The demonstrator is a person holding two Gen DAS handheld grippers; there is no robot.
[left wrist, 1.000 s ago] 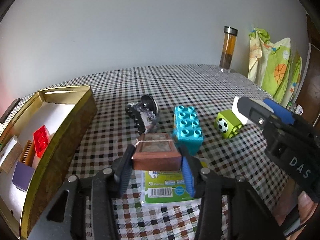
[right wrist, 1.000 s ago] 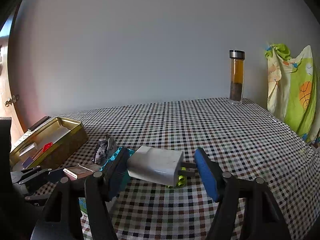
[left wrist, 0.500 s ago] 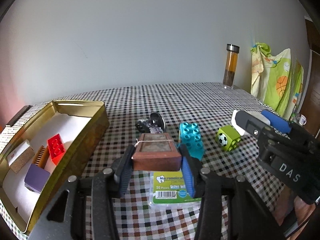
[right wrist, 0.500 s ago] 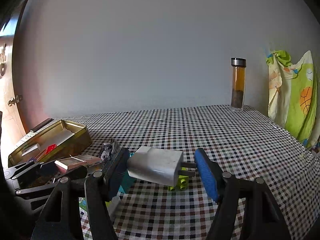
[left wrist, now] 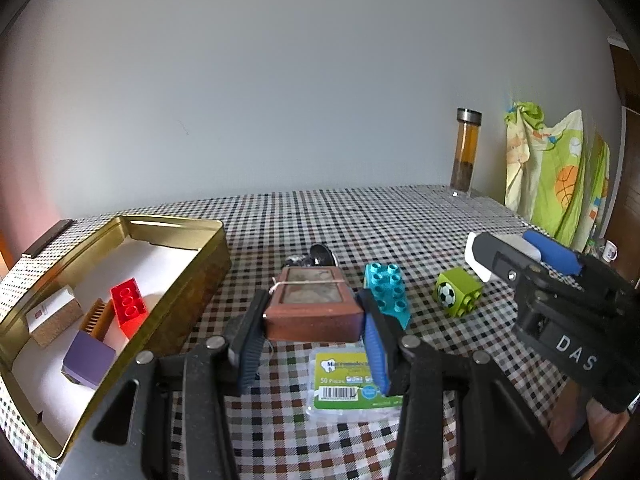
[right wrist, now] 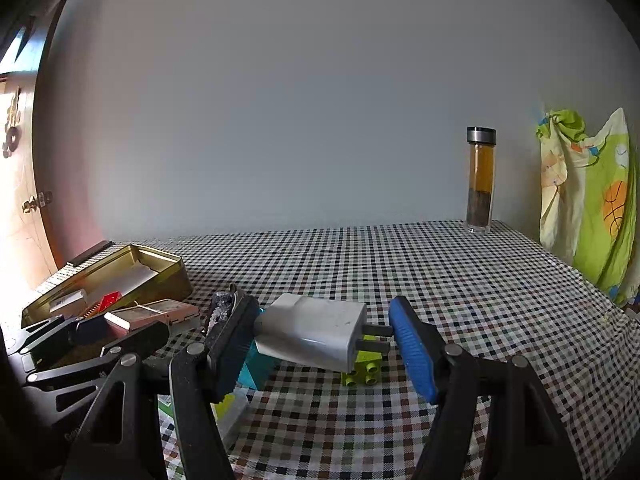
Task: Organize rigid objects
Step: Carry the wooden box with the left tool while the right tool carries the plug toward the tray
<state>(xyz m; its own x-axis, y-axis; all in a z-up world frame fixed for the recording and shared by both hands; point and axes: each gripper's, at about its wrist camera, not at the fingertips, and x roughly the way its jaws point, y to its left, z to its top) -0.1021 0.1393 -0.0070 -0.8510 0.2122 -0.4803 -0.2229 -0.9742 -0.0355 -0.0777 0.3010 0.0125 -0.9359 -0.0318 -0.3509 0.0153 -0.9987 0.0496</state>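
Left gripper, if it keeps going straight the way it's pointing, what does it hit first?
The left gripper, shut on the brown box, would probably meet the dark crystal rock lying just beyond the box; depth is uncertain, and it may pass above it.

A plain pale grey-white wall point(right wrist: 280, 120) rises behind the desk point(right wrist: 400, 256), which is covered edge to edge in a small black, white and brown checked cloth. At the left stands a wooden door point(right wrist: 20, 208) with brass fittings, washed in bright warm light. To the right, beyond the desk's edge, hangs a yellow-green cloth point(right wrist: 588, 200) printed with basketballs.
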